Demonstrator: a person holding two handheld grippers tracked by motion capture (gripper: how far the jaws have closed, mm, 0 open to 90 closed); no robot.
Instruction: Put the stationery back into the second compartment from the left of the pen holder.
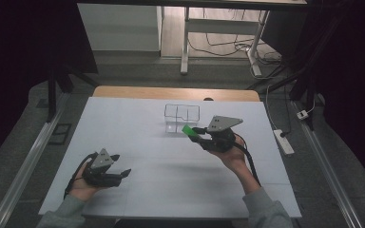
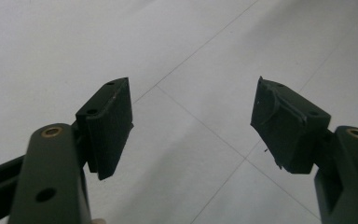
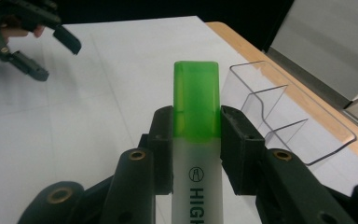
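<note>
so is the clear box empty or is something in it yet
Empty: the clear box shows bare compartments, and the highlighter is outside it, clamped in the right claw.

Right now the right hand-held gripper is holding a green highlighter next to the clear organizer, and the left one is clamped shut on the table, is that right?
Not quite. The left hand-held gripper is open and holds nothing, as the left gripper view shows. The rest stands: the right hand-held gripper grips the green highlighter beside the clear organizer.
</note>
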